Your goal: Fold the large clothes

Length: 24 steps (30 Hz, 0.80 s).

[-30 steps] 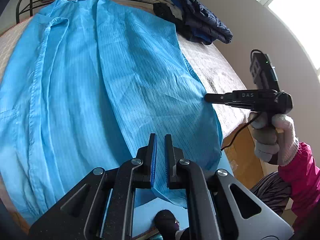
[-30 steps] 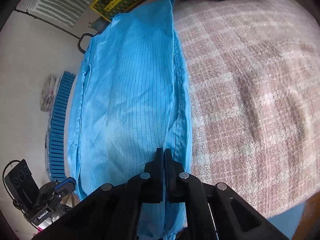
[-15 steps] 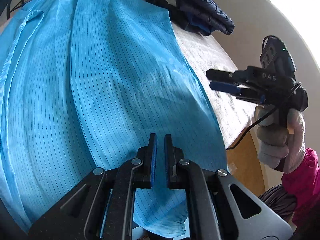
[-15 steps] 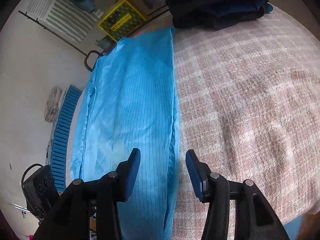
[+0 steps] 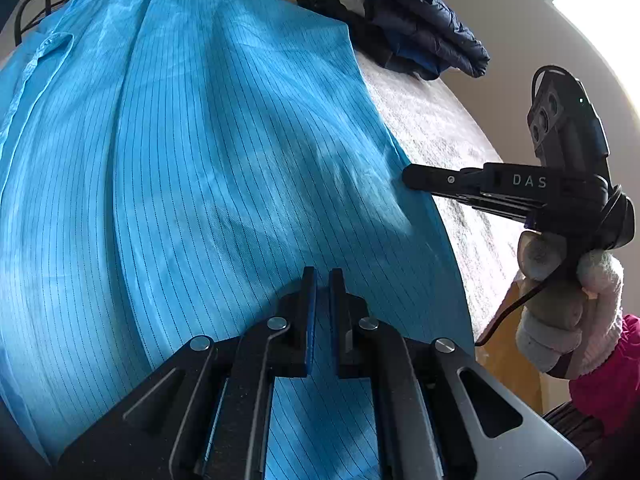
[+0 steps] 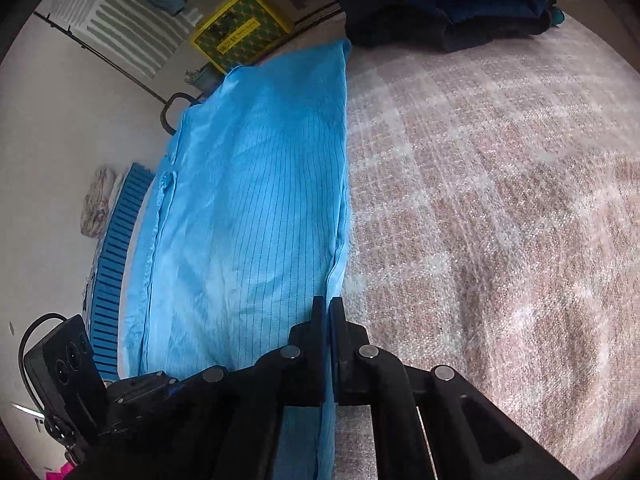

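The blue garment (image 5: pixel 208 168) lies flat along the bed (image 6: pixel 500 200), its edge at 3 o'clock pinched by the right tool (image 6: pixel 329 312) for folding, while the left tool (image 5: pixel 322 280) hovers nearly closed, gripping nothing.

The right claw (image 6: pixel 329 306) sits at the bottom centre of the frame, its jaws pressed together on the right-hand edge of a blue pinstriped garment (image 6: pixel 256 216). The garment runs as a long band from the bottom centre toward the upper middle, lying on a pink-and-white checked blanket (image 6: pixel 500 208) that fills the right half. A pile of dark clothes (image 6: pixel 448 12) rests at the top. A yellow-framed box (image 6: pixel 240 28) stands upper left. The other claw's camera housing (image 6: pixel 68 364) shows at lower left.
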Each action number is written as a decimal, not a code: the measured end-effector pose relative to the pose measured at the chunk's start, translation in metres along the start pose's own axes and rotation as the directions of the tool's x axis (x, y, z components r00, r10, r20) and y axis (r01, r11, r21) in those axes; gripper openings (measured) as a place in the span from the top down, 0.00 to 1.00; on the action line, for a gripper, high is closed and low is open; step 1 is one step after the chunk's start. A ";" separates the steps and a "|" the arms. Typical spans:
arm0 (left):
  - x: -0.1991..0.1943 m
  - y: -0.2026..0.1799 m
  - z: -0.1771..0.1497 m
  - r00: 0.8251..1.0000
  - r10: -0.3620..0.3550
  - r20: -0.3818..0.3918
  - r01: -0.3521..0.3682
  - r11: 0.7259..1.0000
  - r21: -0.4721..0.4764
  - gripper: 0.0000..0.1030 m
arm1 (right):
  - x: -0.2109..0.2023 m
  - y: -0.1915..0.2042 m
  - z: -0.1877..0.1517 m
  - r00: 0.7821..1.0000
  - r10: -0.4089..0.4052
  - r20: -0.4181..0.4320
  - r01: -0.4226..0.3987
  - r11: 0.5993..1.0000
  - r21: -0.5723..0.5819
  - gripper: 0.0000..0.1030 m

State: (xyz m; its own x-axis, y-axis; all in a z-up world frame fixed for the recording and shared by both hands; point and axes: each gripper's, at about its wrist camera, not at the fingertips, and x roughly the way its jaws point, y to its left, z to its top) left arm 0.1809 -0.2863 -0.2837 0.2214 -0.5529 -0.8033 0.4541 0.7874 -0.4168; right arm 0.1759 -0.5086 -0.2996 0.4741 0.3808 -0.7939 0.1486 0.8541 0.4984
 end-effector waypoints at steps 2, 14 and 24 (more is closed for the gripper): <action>-0.010 0.004 -0.003 0.999 -0.037 0.030 0.038 0.998 -0.043 0.97 | 0.002 -0.003 0.000 1.000 0.008 0.002 -0.008 1.000 0.012 0.91; -0.015 0.001 -0.021 0.997 -0.072 0.022 0.072 0.997 -0.039 0.97 | 0.007 0.022 0.009 0.992 -0.125 0.000 0.124 0.992 -0.029 1.00; -0.125 0.051 -0.043 0.990 -0.038 0.137 0.041 0.999 -0.025 0.97 | -0.022 0.084 0.012 0.983 -0.156 0.092 0.165 0.982 -0.093 1.00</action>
State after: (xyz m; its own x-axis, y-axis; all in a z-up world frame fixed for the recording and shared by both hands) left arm 0.1391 -0.1651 -0.2233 0.3206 -0.6143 -0.7210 0.4411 0.7704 -0.4603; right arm 0.1881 -0.4493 -0.2359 0.5231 0.2086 -0.8264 0.1429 0.9344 0.3263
